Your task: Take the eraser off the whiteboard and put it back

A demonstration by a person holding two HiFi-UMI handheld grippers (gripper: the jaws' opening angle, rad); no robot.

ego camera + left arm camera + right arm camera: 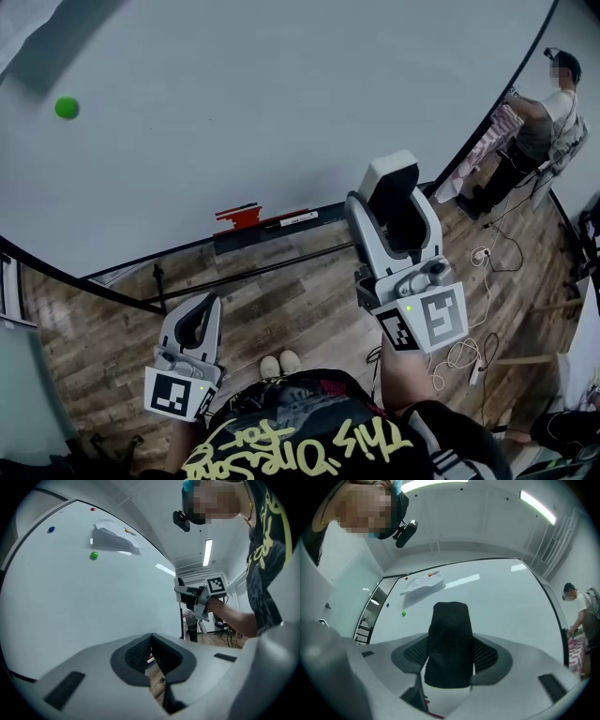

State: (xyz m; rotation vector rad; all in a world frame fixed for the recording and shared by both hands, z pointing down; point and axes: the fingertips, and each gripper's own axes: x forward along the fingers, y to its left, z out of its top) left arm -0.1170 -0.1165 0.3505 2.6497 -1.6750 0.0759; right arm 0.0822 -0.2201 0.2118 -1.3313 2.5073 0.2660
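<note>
The right gripper (394,220) is clamped on the whiteboard eraser (391,178), black felt between its jaws, and holds it in front of the whiteboard (281,112) near the lower edge, just right of the marker tray (272,234) with its red marker (239,217); whether the eraser touches the board cannot be told. The left gripper (199,314) hangs lower, below the board's bottom edge, jaws pressed together with nothing between them. A green magnet (66,107) sits near the board's upper left corner
</note>
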